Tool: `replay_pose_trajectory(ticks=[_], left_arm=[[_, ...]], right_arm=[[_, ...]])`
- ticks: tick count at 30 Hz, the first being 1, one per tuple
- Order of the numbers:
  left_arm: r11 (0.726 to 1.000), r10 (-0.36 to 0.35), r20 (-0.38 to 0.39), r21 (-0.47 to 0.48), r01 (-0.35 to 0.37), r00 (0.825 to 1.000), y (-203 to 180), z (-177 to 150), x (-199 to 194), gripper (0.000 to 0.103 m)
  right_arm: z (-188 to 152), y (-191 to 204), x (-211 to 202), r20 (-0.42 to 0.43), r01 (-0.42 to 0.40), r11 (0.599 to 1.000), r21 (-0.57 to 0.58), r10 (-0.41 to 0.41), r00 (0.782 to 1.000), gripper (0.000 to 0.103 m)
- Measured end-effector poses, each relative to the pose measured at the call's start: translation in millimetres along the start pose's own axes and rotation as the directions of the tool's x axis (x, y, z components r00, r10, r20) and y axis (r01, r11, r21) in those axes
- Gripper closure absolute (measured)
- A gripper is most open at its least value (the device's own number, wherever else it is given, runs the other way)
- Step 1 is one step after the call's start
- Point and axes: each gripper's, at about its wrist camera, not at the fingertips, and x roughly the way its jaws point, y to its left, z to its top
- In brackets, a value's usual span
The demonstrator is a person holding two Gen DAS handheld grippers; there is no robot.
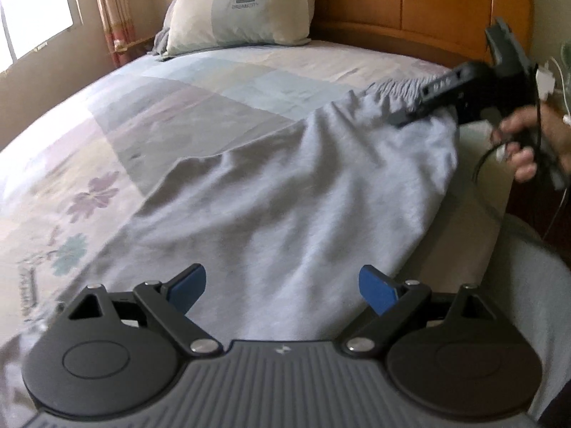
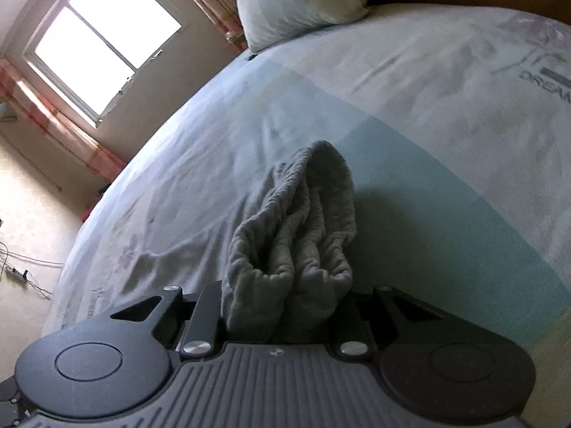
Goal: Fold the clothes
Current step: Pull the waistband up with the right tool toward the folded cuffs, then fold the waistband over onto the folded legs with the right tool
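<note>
right gripper (image 2: 282, 306) clamped on the elastic waistband of the grey sweatpants (image 1: 285, 192) | left gripper (image 1: 282, 289) spread wide, holding nothing | pants draped along the bed's (image 1: 171, 82) near edge

Open bedsheet (image 1: 221, 82) left of the grey garment (image 1: 285, 192) — pillow (image 1: 246, 10) blocks the headboard end

A pillow (image 1: 242, 7) leans against the wooden headboard (image 1: 421, 0) at twelve o'clock on the bed (image 1: 214, 82), whose sheet shows flower prints (image 1: 94, 192) at nine o'clock. A bright window (image 2: 103, 46) with a checked curtain (image 2: 60, 121) sits at ten o'clock; a power strip (image 2: 16, 273) lies on the floor.
</note>
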Motion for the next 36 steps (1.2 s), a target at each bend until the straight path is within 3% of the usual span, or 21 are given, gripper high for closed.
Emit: replay_pose_trajectory(ticks=[8,20,36], left_arm=[[0.998,0.003,-0.028,0.062,-0.001,1.000,21.0,-21.7,-22.8,0.010],[0.995,0.033,-0.026,0.099,-0.030,0.999,63.3,-63.4,-73.6,0.010],[0.998,0.061,-0.008,0.018,-0.061,0.998,112.3,-119.1,-121.5,0.010]], right_arm=[[-1.5,57.4,-14.0,0.024,0.036,0.988,-0.148,-0.032,0.999,0.079],[-15.8,160.7,-10.3,0.065,0.137,0.917,-0.375,-0.122,0.990,0.079],[-53.8,294.4,11.5,-0.002,0.008,0.816,-0.578,-0.011,1.000,0.079]])
